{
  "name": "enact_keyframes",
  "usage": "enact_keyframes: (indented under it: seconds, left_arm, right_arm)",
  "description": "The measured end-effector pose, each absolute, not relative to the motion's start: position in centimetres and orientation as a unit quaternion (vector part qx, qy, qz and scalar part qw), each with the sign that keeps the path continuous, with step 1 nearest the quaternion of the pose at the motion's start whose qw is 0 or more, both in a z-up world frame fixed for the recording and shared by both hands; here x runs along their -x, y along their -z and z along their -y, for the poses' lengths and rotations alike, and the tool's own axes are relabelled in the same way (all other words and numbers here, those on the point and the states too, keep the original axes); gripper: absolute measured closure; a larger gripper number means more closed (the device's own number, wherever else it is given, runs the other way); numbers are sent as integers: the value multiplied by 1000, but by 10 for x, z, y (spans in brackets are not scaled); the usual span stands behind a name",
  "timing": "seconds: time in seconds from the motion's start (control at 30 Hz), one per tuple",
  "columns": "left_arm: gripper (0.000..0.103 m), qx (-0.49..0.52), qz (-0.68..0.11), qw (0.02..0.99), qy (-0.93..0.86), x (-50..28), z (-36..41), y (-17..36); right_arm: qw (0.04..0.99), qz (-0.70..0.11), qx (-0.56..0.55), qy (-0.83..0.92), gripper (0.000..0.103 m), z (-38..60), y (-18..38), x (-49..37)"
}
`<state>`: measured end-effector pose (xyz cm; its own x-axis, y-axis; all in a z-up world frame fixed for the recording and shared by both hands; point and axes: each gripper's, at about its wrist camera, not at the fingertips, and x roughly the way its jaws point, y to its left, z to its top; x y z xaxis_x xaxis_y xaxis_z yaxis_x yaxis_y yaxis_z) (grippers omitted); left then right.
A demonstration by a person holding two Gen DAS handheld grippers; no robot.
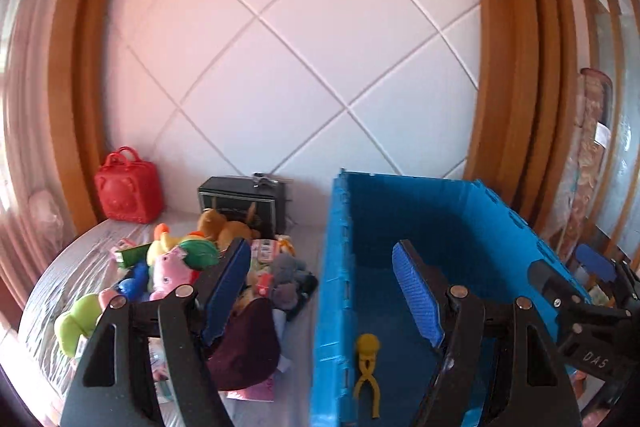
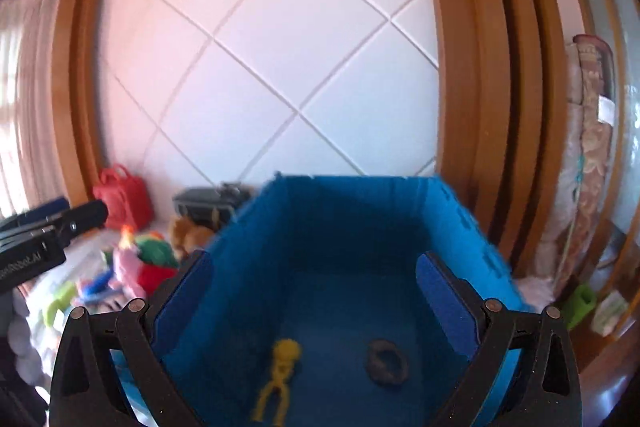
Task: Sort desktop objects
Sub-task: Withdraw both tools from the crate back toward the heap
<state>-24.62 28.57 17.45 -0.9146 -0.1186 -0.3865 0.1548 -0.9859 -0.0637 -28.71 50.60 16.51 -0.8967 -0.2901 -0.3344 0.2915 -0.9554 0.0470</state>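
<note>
From my left wrist, spread empty fingers (image 1: pixel 320 291) straddle the bin's (image 1: pixel 324 307) left wall, toys (image 1: pixel 180 267) heaped outside. From my right, spread fingers (image 2: pixel 316 291) frame its roomy floor: yellow toy (image 2: pixel 280 367), dark ring (image 2: pixel 387 361).

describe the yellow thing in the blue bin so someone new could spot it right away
Start at the big blue bin standing right of the toy pile. On its floor lie two things: a yellow clip towards the left wall and a dark ring to its right. The clip is bright yellow, with a round head and two splayed legs, while the ring is dull and dark.
</note>
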Motion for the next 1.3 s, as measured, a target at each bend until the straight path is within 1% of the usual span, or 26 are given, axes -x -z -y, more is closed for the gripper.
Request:
enact_keyframes:
  seconds: [0.13,0.33,0.53,0.73,1.0,1.2,1.3]
  left_arm:
    - [30,-185,-43,97,977,228,-246,-173]
    - [30,-179,-39,117,976,193,-176,-169]
    - [30,-178,-36,149,972,155,-95,-156]
    - [30,-187,-52,168,966,120,-6,-128]
    - [30,-221,-83,179,955,93,82,-89]
    - [30,-246,-96,198,944,74,128,-53]
    - [30,-271,-100,230,929,72,149,-33]
  right_arm:
    - [152,15,-165,974,0,-479,-162,276]
    - [196,6,-159,968,0,-412,-155,248]
    - [164,-31,-157,973,0,-329,-146,213]
    - [167,-44,-153,973,0,-261,-134,176]
    - [155,-36,-190,969,0,-209,-103,152]
    - [166,-64,-259,949,0,-193,-58,164]
    - [163,-69,-281,943,0,-191,-30,173]
